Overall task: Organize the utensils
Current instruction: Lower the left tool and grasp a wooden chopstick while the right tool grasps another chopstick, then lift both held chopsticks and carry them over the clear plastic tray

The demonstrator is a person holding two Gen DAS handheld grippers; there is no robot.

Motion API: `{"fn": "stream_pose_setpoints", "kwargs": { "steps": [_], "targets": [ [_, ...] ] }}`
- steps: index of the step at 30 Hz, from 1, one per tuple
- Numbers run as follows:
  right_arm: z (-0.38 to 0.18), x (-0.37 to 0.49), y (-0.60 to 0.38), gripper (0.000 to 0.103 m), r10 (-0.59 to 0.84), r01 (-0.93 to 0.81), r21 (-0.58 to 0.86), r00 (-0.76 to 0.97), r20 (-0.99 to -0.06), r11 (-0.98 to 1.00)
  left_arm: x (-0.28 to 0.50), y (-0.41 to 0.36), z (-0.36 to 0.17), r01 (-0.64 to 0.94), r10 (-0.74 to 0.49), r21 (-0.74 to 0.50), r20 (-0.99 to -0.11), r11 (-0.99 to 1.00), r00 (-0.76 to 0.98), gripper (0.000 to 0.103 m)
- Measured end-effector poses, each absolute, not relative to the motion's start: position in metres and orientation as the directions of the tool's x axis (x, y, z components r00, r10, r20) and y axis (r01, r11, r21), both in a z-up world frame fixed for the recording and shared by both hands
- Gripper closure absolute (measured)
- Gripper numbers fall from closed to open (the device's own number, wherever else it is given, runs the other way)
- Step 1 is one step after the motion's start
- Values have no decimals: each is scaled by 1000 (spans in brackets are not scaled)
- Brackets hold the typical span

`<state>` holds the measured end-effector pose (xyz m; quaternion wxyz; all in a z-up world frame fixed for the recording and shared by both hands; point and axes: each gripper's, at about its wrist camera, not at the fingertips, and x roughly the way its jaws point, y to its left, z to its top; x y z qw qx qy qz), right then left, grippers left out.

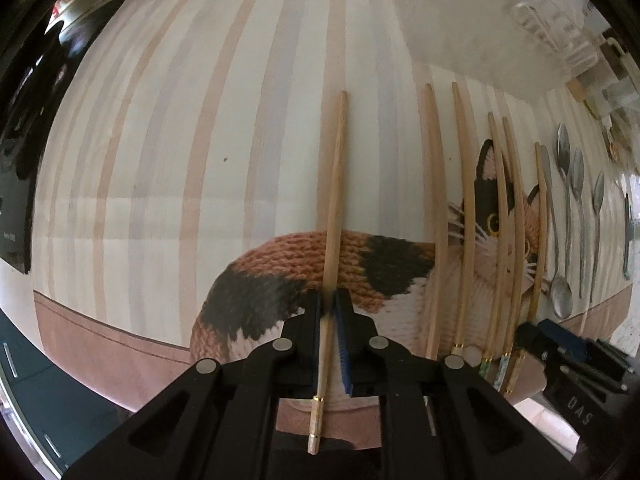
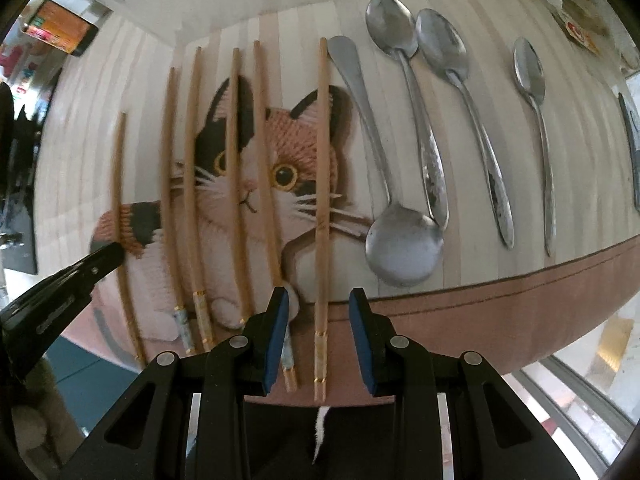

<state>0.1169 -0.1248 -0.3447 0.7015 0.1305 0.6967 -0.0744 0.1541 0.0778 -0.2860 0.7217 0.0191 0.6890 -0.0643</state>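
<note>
1. Right gripper (image 2: 319,322): jaws spread wide, one chopstick (image 2: 322,216) lying between them, touching neither pad.
2. Five more chopsticks (image 2: 192,184) to its left, roughly parallel, on the cat-print placemat (image 2: 500,304).
3. Right of it: round soup spoon (image 2: 404,246), bowl near; three steel spoons (image 2: 460,92), bowls far.
4. Left gripper (image 2: 80,276) enters from the left, at the leftmost chopstick (image 2: 120,208); grip unclear.

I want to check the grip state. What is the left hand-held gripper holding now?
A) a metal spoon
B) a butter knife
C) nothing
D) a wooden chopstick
D: the blue pads of the left hand-held gripper are closed on a light wooden chopstick above the cat-print mat.
</note>
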Motion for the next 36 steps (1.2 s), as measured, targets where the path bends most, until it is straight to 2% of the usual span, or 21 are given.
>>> {"fn": "stream_pose_setpoints", "kwargs": {
  "steps": [3,6,8,18,36],
  "targets": [
    [-354,125,-114,74,34,268,38,20,-999,963,156,68,-289,124,-63,-57,-997,991,47,94],
    [-357,136,-112,83,-20,256,-14,21,-1000,967,153,64,-291,122,-66,-60,-997,991,48,94],
    [-359,142,-108,96,-55,251,-45,31,-998,967,155,61,-290,124,-65,-59,-997,990,46,94],
    [-369,128,-113,96,-59,224,-66,-39,-998,972,145,41,-298,166,-34,-28,-999,986,36,95],
    [-367,190,-131,94,-89,242,-95,-37,-995,966,174,15,-307,177,-28,-19,-998,984,47,95]
  ]
}}
